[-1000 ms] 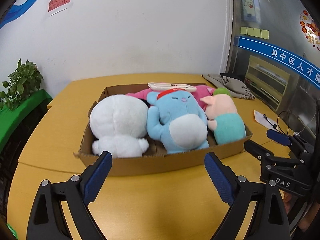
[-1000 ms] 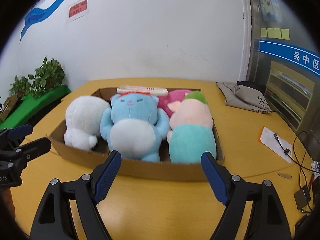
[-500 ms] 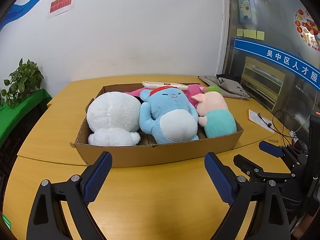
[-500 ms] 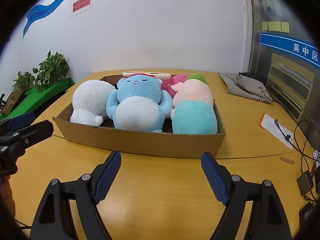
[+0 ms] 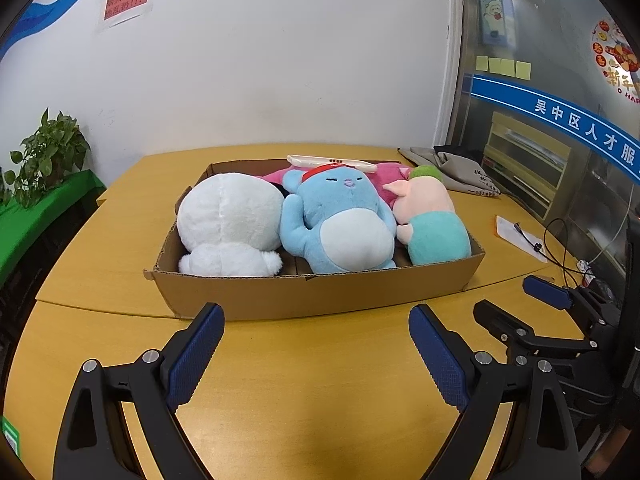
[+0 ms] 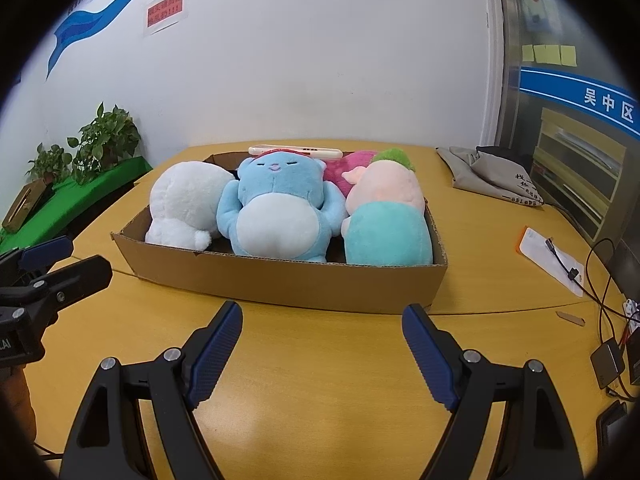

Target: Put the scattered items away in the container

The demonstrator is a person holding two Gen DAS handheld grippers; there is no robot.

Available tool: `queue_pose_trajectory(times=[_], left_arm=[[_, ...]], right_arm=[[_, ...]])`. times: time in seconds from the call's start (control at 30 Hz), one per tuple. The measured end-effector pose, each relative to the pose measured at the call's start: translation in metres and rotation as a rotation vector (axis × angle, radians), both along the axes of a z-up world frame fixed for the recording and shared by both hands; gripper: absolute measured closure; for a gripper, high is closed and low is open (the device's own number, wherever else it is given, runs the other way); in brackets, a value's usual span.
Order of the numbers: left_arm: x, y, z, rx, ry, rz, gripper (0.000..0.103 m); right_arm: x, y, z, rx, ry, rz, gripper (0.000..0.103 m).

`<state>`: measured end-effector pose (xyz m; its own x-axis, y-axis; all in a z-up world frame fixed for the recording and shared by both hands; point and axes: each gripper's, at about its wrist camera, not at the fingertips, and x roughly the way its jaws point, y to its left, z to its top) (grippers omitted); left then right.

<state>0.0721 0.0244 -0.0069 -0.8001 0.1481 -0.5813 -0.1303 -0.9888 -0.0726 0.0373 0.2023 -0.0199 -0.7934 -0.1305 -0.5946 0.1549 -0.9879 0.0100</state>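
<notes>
The right gripper [image 6: 322, 326] hangs over the yellow table [image 6: 320, 392] with its blue-padded jaws spread wide and nothing between them, just short of the cardboard box [image 6: 288, 282]. Inside the box, side by side, lie a white plush [image 6: 184, 204], a blue plush [image 6: 278, 208] on its back, and a pink-and-teal plush [image 6: 386, 220]; a magenta plush [image 6: 350, 164] and a long white item [image 6: 296, 151] sit behind them. The left gripper [image 6: 52, 260] shows at the left edge, jaws apart. A grey bag [image 6: 492, 174] lies on the table, right of the box.
</notes>
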Motion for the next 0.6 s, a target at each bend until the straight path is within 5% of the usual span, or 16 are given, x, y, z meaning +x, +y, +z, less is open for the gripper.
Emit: queue_pose_trajectory(times=[0.6], left_arm=[[0.014,-0.011,-0.006,0.019,0.005,0.01,0.007]], right_arm=[[0.011,-0.013,-0.006,0.02,-0.017,0.008,0.021]])
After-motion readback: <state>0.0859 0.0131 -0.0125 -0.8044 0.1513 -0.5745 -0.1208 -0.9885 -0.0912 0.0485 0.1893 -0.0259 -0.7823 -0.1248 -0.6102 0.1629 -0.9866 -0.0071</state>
